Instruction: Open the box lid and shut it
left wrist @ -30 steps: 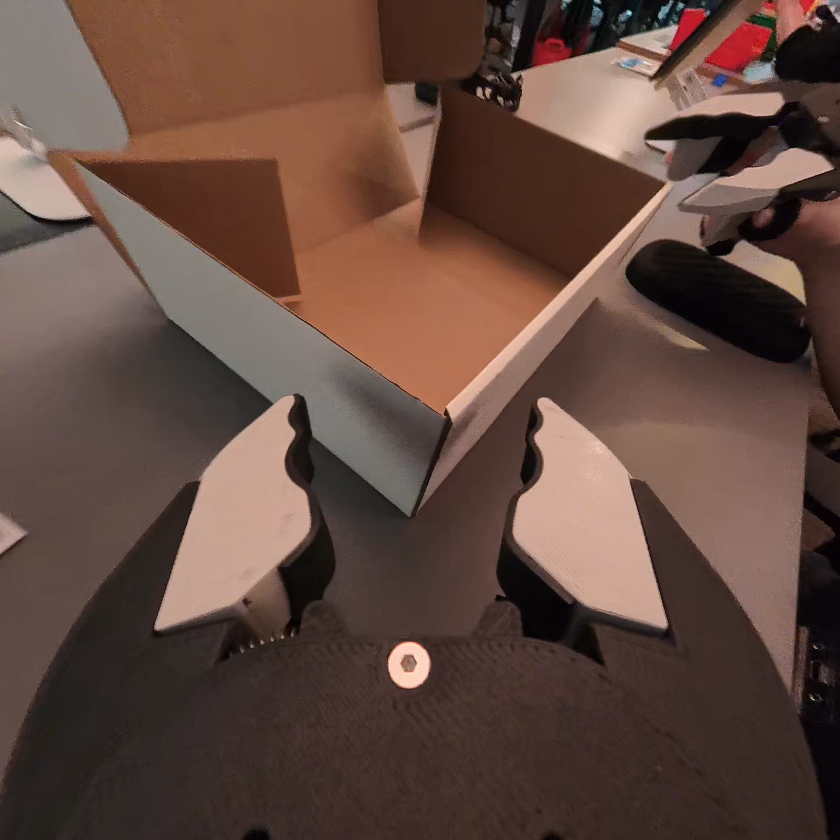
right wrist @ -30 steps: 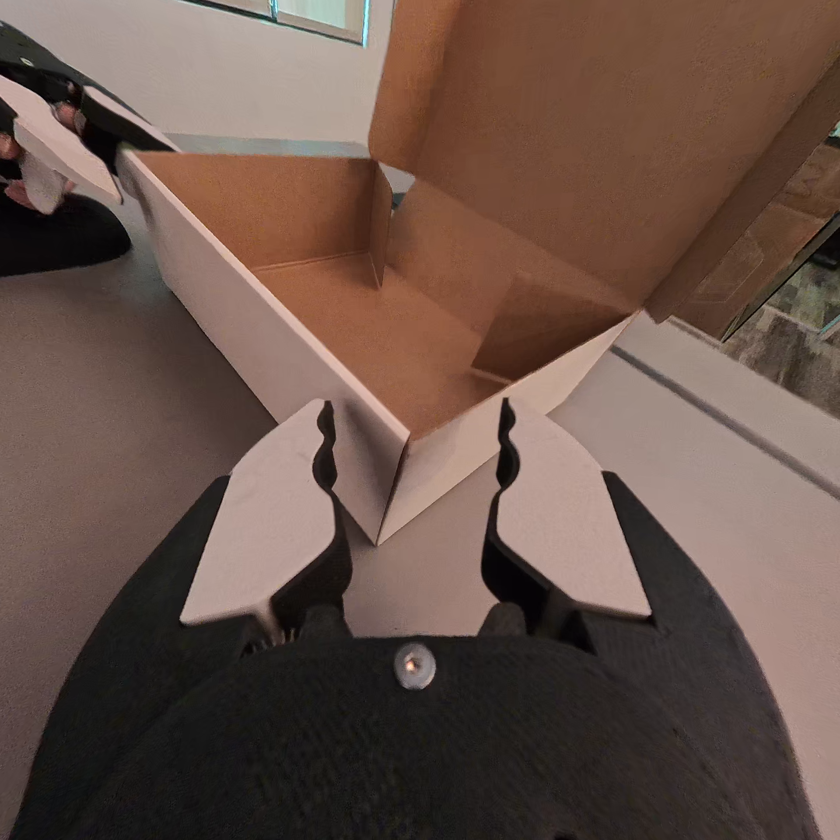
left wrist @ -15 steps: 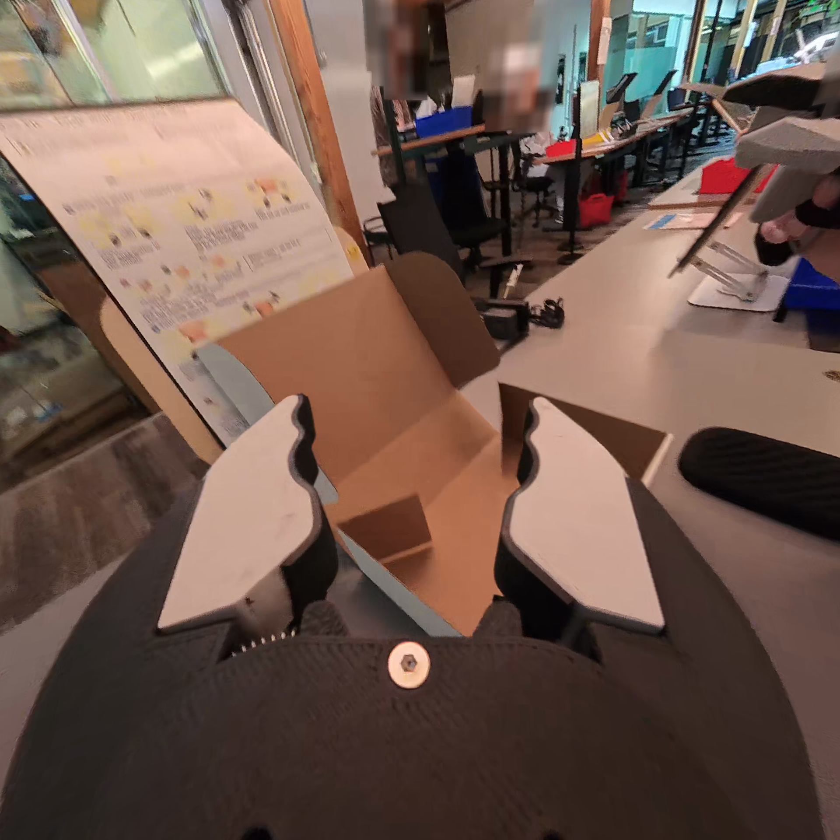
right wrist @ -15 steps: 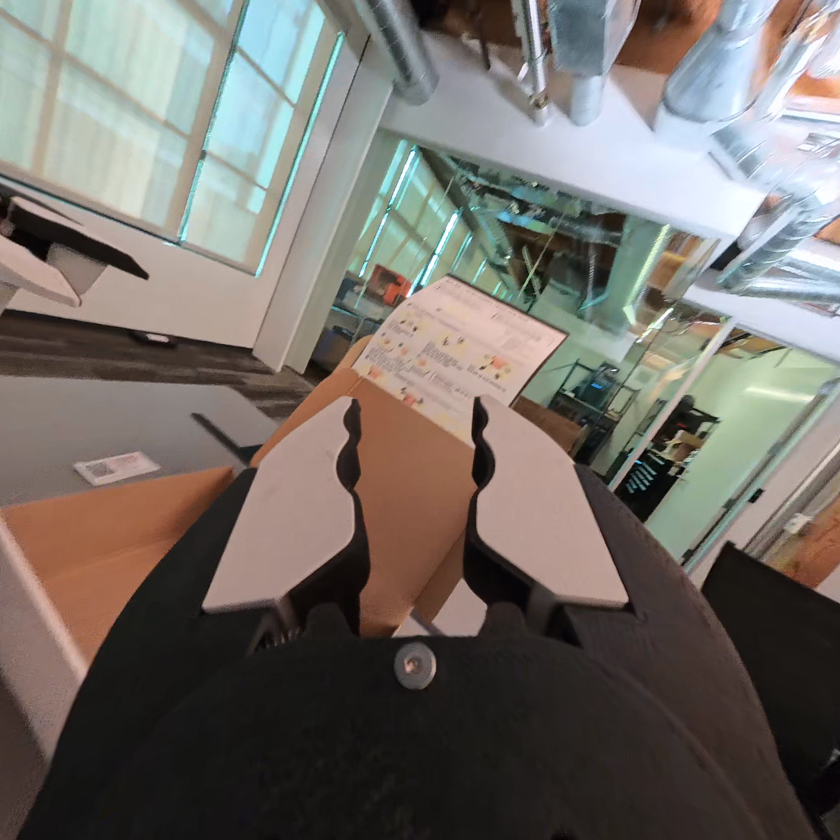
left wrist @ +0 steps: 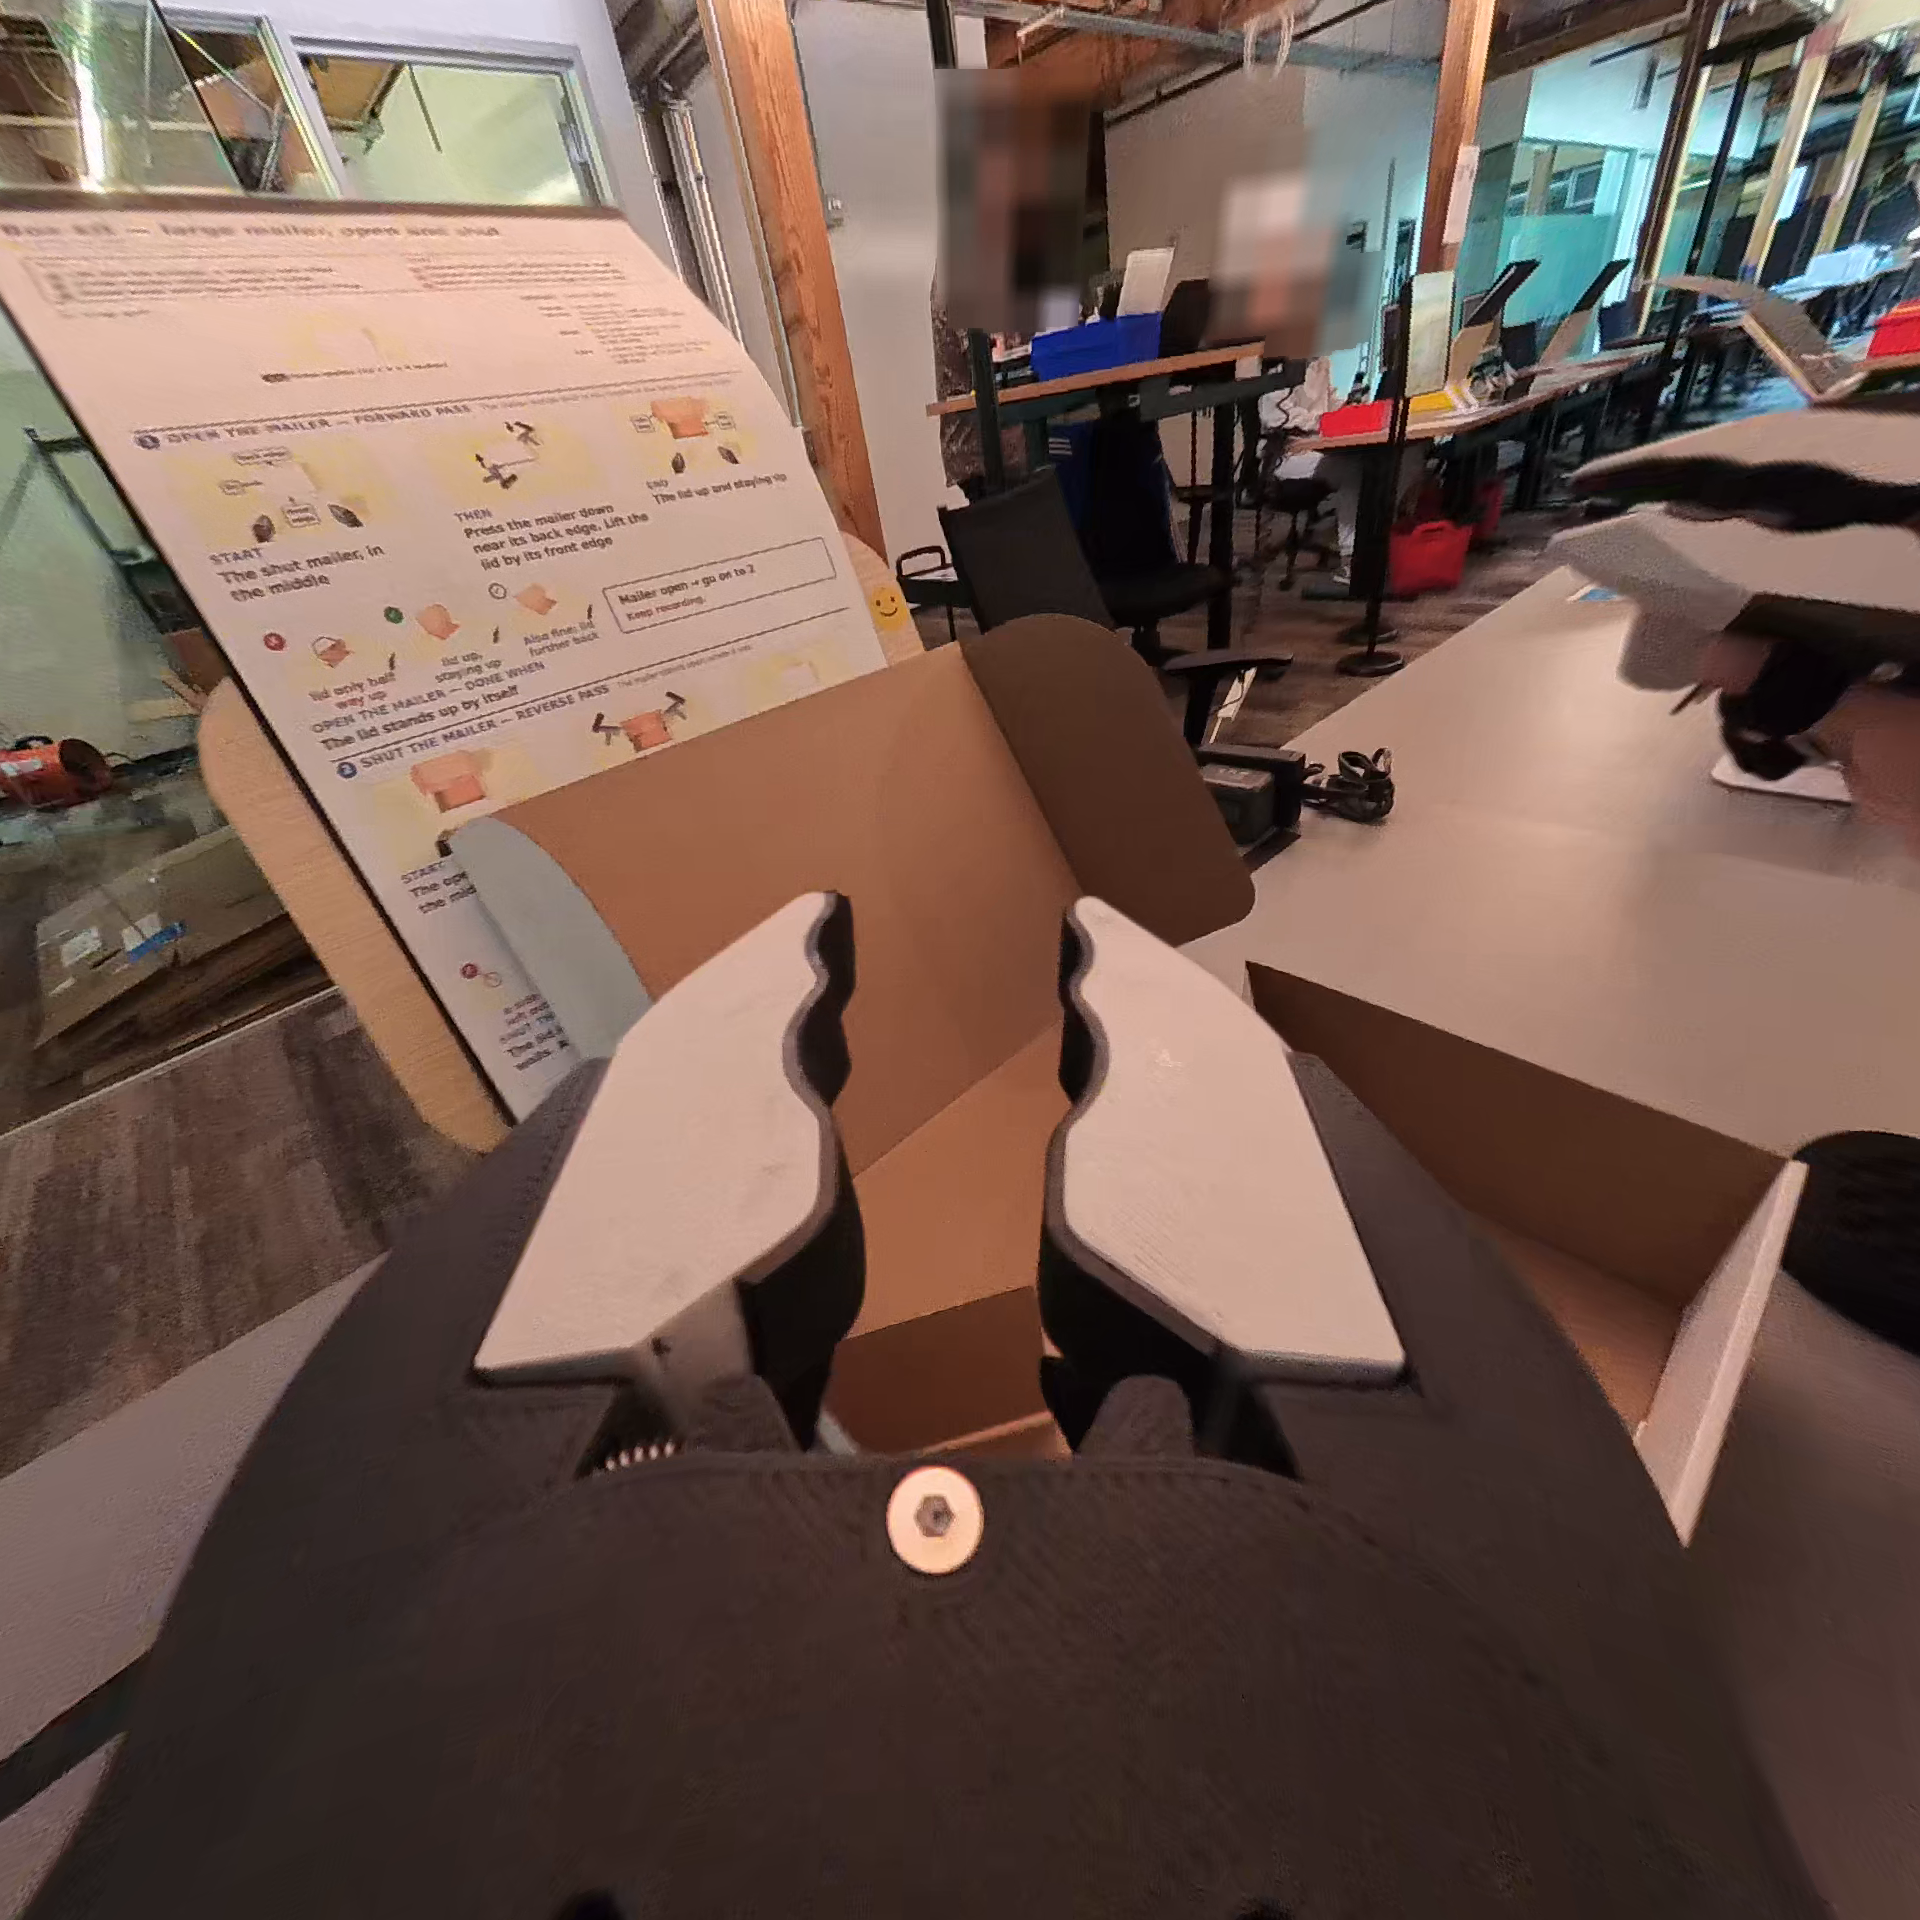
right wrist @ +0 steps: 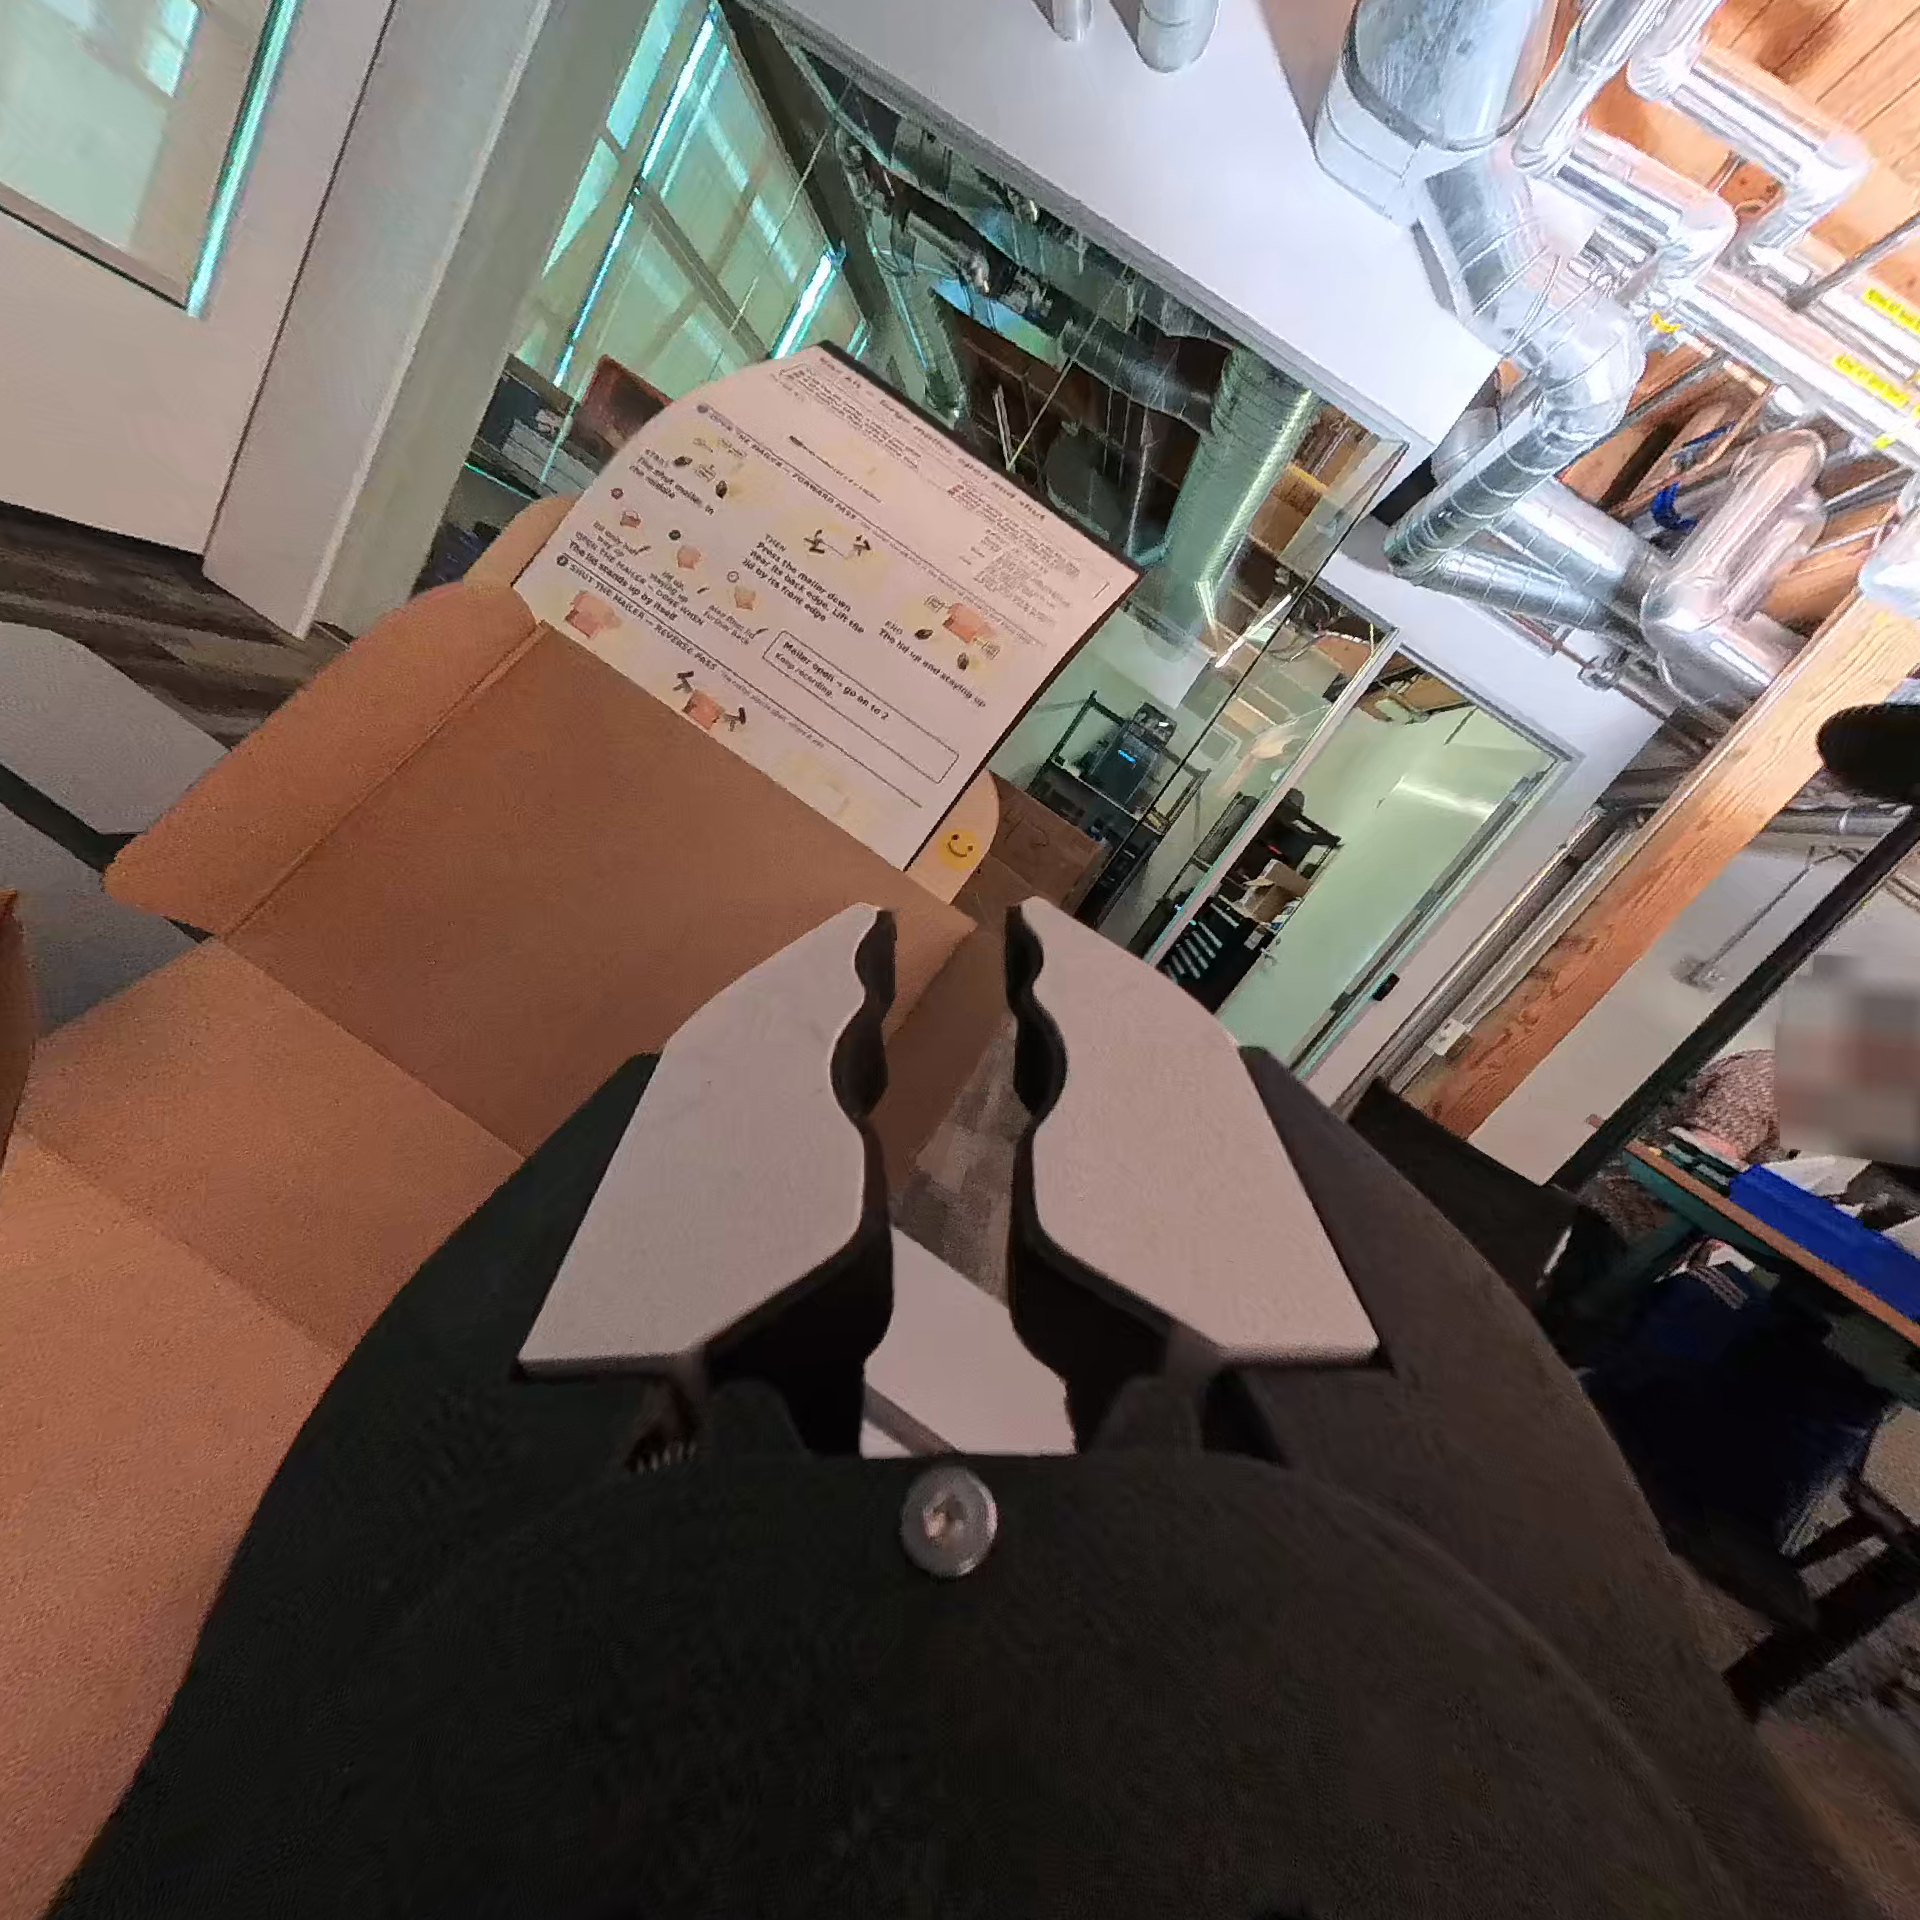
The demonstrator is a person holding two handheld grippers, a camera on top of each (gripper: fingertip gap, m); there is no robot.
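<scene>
The mailer box (left wrist: 1714, 1351) is white outside and brown inside, and it sits open on the grey table (left wrist: 1558, 914). Its lid (left wrist: 883, 831) stands upright at the far side, with rounded side flaps. My left gripper (left wrist: 951, 935) hovers above the box's near-left part, pointing at the lid, open and empty. My right gripper (right wrist: 948, 925) is above the box's right side, and the lid (right wrist: 468, 831) is to its left. Its jaws stand a narrow gap apart with nothing between them. It also shows blurred at the upper right of the left wrist view (left wrist: 1714, 540).
A large instruction poster on a board (left wrist: 416, 520) leans just behind the lid, and it also shows in the right wrist view (right wrist: 831, 623). A black padded rest (left wrist: 1860, 1247) lies right of the box. A black adapter with cables (left wrist: 1299, 790) lies farther back. Chairs, desks and people are beyond.
Both grippers have risen from the box's front corners and tilted up toward the lid. Both jaws have narrowed, the right more than the left. The lid still stands open.
</scene>
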